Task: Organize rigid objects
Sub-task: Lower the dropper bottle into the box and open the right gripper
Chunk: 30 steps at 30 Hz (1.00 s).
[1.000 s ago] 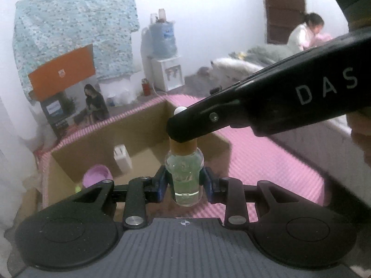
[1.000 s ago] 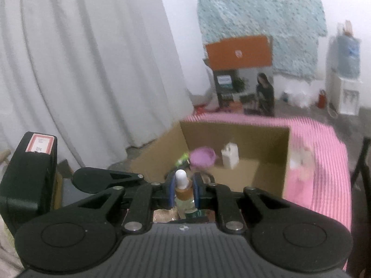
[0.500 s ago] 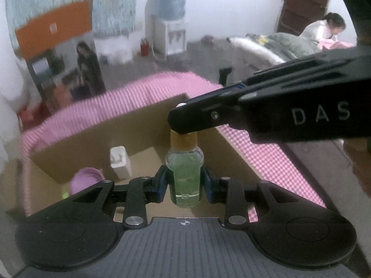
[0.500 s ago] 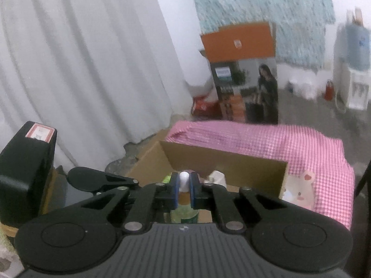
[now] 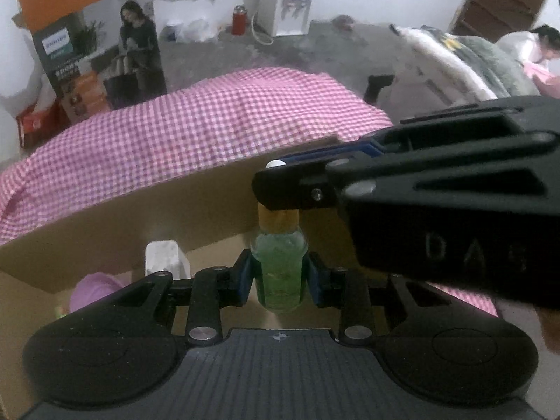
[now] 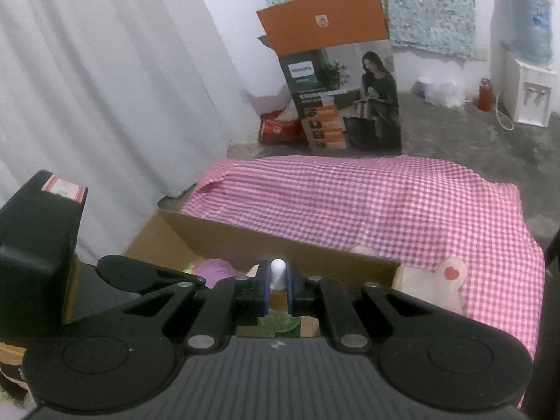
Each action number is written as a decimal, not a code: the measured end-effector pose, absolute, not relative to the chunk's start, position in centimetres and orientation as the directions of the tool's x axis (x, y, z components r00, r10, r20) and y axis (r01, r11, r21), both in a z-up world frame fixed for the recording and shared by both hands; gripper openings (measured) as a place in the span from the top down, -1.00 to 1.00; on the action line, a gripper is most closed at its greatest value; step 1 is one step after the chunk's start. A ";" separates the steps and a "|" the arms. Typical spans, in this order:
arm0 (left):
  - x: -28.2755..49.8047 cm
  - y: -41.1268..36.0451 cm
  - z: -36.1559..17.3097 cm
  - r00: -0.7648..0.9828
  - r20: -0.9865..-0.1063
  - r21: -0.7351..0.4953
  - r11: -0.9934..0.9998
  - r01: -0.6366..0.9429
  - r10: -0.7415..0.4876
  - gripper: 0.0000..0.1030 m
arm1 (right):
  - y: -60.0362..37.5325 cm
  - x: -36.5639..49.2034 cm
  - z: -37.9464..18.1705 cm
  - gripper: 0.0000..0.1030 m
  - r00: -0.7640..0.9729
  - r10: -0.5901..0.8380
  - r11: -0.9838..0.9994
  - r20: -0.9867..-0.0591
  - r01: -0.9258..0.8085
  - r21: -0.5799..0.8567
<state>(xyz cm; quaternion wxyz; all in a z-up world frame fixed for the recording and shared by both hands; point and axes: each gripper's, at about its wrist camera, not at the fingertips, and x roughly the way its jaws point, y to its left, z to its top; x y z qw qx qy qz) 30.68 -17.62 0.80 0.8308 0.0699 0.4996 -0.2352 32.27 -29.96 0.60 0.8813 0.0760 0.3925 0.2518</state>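
in the left wrist view, the left hand-held gripper [image 5: 279, 276] is clamped on the glass body of a small bottle [image 5: 279, 273] of green liquid, a blue pad pressed to each side. the bottle stands upright between the pads, with an amber collar and a white tip above it. it hangs over the open cardboard box [image 5: 122, 217], close to the box's far wall. low in the box, to the left, lie a purple thing [image 5: 91, 290] and a white block [image 5: 164, 257]; what sits beside the purple thing is too blurred to tell, perhaps something green. behind the box a pink checked cloth [image 5: 182, 122] covers the tabletop. further right, the right hand-held gripper [image 5: 280, 183] reaches in from the side and its dark fingers cover the top of the bottle.

in the right wrist view, at far left, the left tool's black body [image 6: 38, 245] shows beside a white curtain [image 6: 87, 87]. in the middle, the right hand-held gripper [image 6: 277, 292] is closed tight on the bottle's white tip [image 6: 278, 273], which stands up between the blue pads, with the amber collar and green body just visible below them. the box's far wall [image 6: 280, 241] runs behind it, and the checked cloth [image 6: 385, 203] spreads beyond. to the right, a cream soft thing [image 6: 441, 280] with a red heart lies on the cloth just beside the box corner.
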 end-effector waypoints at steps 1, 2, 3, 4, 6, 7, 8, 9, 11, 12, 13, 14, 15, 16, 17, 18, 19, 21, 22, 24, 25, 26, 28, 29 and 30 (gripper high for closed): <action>31.1 -17.8 0.5 0.386 -0.866 -0.120 0.881 0.457 -0.318 0.39 | -29.9 32.6 0.3 0.80 0.565 0.499 0.864 -0.657 -0.382 0.328; 31.2 -17.9 0.4 0.384 -0.868 -0.121 0.883 0.454 -0.316 0.39 | -29.8 32.8 0.1 0.80 0.565 0.494 0.867 -0.661 -0.381 0.322; 31.4 -18.0 0.2 0.382 -0.869 -0.123 0.884 0.451 -0.315 0.39 | -29.8 33.0 -0.2 0.80 0.565 0.487 0.870 -0.666 -0.382 0.312; 31.6 -18.1 0.0 0.381 -0.870 -0.123 0.885 0.448 -0.314 0.38 | -29.7 33.1 -0.4 0.80 0.565 0.480 0.873 -0.672 -0.382 0.303; 31.9 -18.3 -0.2 0.375 -0.872 -0.126 0.885 0.449 -0.315 0.38 | -29.4 33.5 -1.0 0.79 0.564 0.458 0.881 -0.687 -0.388 0.269; 31.9 -18.4 -0.4 0.371 -0.875 -0.123 0.884 0.451 -0.310 0.37 | -29.2 33.6 -1.3 0.79 0.562 0.449 0.884 -0.695 -0.391 0.255; 32.1 -18.5 -0.6 0.368 -0.878 -0.118 0.884 0.453 -0.306 0.37 | -29.2 33.7 -1.7 0.78 0.556 0.441 0.887 -0.704 -0.390 0.248; 32.1 -18.6 -0.8 0.363 -0.882 -0.114 0.883 0.456 -0.301 0.37 | -29.2 33.9 -1.9 0.77 0.546 0.440 0.887 -0.713 -0.387 0.251; 32.3 -18.8 -1.1 0.355 -0.886 -0.117 0.884 0.453 -0.300 0.35 | -29.2 34.2 -2.4 0.76 0.533 0.432 0.890 -0.728 -0.381 0.249; 32.2 -18.8 -1.1 0.350 -0.886 -0.122 0.882 0.454 -0.303 0.34 | -29.2 34.1 -2.4 0.75 0.537 0.429 0.892 -0.726 -0.380 0.246; 32.2 -18.9 -1.1 0.347 -0.887 -0.125 0.881 0.457 -0.306 0.31 | -29.2 34.0 -2.4 0.75 0.540 0.423 0.894 -0.728 -0.381 0.237; 32.0 -18.8 -0.9 0.345 -0.886 -0.128 0.880 0.458 -0.309 0.29 | -29.1 34.0 -2.2 0.74 0.541 0.417 0.896 -0.730 -0.382 0.229; 31.9 -18.8 -0.8 0.345 -0.886 -0.128 0.879 0.459 -0.309 0.22 | -29.1 33.9 -2.1 0.73 0.545 0.412 0.898 -0.730 -0.380 0.223; 31.8 -18.8 -0.6 0.348 -0.885 -0.125 0.878 0.461 -0.309 0.13 | -29.0 33.8 -1.9 0.72 0.549 0.410 0.899 -0.729 -0.379 0.219; 31.5 -18.8 -0.3 0.355 -0.883 -0.119 0.878 0.464 -0.307 0.08 | -29.0 33.6 -1.6 0.71 0.553 0.408 0.900 -0.726 -0.378 0.218; 31.3 -18.8 0.0 0.365 -0.879 -0.111 0.877 0.468 -0.306 0.00 | -29.1 33.4 -1.4 0.69 0.557 0.409 0.900 -0.723 -0.377 0.218; 30.9 -18.7 0.5 0.375 -0.875 -0.103 0.875 0.473 -0.306 -0.07 | -29.1 33.2 -1.1 0.69 0.562 0.410 0.900 -0.718 -0.377 0.219; 30.2 -18.4 1.3 0.390 -0.868 -0.094 0.873 0.479 -0.307 -0.14 | -29.2 32.7 -0.3 0.67 0.574 0.411 0.901 -0.708 -0.372 0.222; 29.8 -18.4 1.6 0.395 -0.865 -0.092 0.872 0.482 -0.310 -0.19 | -29.3 32.3 0.1 0.67 0.580 0.414 0.901 -0.701 -0.370 0.226; 29.0 -18.0 2.5 0.407 -0.857 -0.088 0.869 0.487 -0.316 -0.24 | -29.6 31.3 1.1 0.65 0.596 0.423 0.900 -0.683 -0.365 0.238; 28.4 -17.7 3.1 0.415 -0.853 -0.084 0.867 0.491 -0.317 -0.28 | -29.7 30.8 1.5 0.64 0.603 0.426 0.899 -0.674 -0.362 0.245; 27.9 -17.4 3.5 0.421 -0.849 -0.081 0.866 0.494 -0.319 -0.30 | -30.0 29.9 2.1 0.62 0.615 0.432 0.898 -0.660 -0.358 0.255; 26.7 -16.6 4.8 0.437 -0.837 -0.078 0.863 0.499 -0.329 -0.34 | -30.5 28.3 3.2 0.55 0.631 0.446 0.893 -0.634 -0.353 0.277; 26.1 -16.1 5.4 0.444 -0.832 -0.077 0.861 0.502 -0.333 -0.34 | -30.9 27.4 3.8 0.45 0.641 0.454 0.891 -0.619 -0.350 0.290; 25.3 -15.6 6.0 0.451 -0.825 -0.079 0.859 0.506 -0.341 -0.37 | -31.2 26.3 4.3 0.31 0.652 0.458 0.889 -0.604 -0.345 0.302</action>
